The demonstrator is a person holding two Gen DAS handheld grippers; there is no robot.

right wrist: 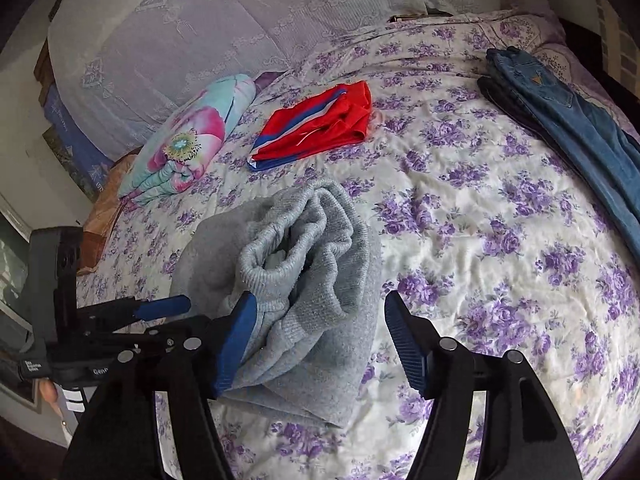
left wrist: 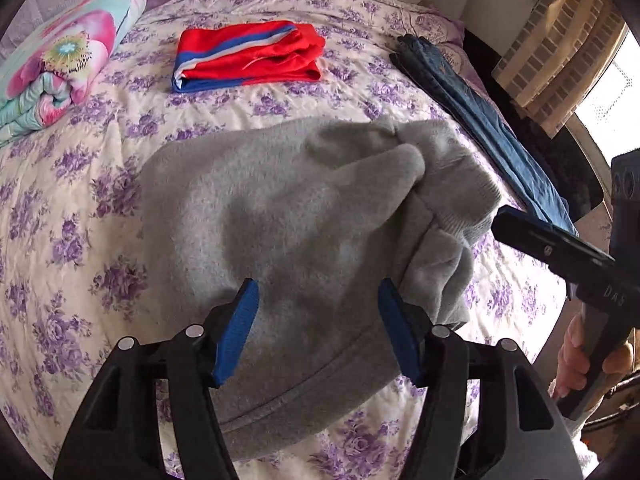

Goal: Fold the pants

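Folded grey fleece pants [left wrist: 280, 216] are laid on the floral-quilted bed [left wrist: 80, 208]. Left tool [left wrist: 318, 328] and right tool [right wrist: 320, 340] are held spread over them, nothing pinched.

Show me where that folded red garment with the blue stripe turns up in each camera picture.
Left wrist view: the red garment lies top centre, on the bedspread beyond the grey pants.
Right wrist view: the same garment sits upper centre-left, beyond the grey pants.
Shared landmark: the rolled flowered quilt, lying to its left in both.
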